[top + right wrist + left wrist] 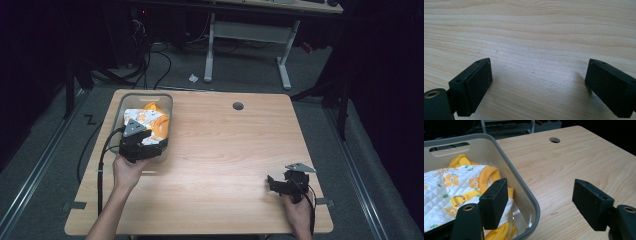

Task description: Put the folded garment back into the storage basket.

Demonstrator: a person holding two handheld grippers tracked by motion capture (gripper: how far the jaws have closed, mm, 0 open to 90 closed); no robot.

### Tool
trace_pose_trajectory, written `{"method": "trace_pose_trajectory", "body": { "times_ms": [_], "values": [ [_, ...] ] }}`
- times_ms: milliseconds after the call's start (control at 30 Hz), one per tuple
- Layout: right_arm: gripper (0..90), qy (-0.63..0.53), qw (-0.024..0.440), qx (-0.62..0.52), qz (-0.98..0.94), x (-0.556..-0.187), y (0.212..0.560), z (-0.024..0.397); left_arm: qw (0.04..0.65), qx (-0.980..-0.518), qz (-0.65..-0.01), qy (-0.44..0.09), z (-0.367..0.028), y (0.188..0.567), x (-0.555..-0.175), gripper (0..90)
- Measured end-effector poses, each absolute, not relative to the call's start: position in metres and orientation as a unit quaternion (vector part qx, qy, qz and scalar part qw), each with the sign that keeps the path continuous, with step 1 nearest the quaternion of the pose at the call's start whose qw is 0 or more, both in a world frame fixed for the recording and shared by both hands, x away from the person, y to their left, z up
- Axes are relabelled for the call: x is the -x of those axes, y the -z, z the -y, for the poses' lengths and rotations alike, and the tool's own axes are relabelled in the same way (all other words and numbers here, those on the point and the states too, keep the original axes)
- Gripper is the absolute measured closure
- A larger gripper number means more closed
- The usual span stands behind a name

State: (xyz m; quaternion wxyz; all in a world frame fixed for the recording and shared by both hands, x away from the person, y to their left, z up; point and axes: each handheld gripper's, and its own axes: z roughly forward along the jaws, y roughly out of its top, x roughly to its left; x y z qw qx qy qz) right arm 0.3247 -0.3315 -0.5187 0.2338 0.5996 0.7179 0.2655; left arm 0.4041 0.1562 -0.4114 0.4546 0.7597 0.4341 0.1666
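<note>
Over the grey bin [524, 192] rim, the left tool [541, 202] hangs spread, straddling its wall to reach the yellow quilted garment [451, 187]; far from the bin, the right tool [539, 87] rests spread, idle.

The high view looks forward and down from above the person's side, taking in the whole wooden table [225, 165] and floor beyond. The left gripper view sits close over the grey bin [524, 192] rim, facing across the table toward its cable hole [554, 140], shared with the high view. The right gripper view looks down, very near bare tabletop.

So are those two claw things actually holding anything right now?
No. The left gripper stands open astride the bin's rim; the right gripper is open over bare table.
</note>
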Motion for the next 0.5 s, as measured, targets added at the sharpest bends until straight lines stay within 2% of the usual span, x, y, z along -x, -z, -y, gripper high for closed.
{"method": "trace_pose_trajectory", "body": {
  "times_ms": [500],
  "values": [
    [7.3, -0.265, 0.234, -0.600, -0.718, -0.325, 0.519, 0.331, 0.466, -0.757, -0.426, -0.165, -0.152, 0.412, -0.388, 29.1]
  ]
}}
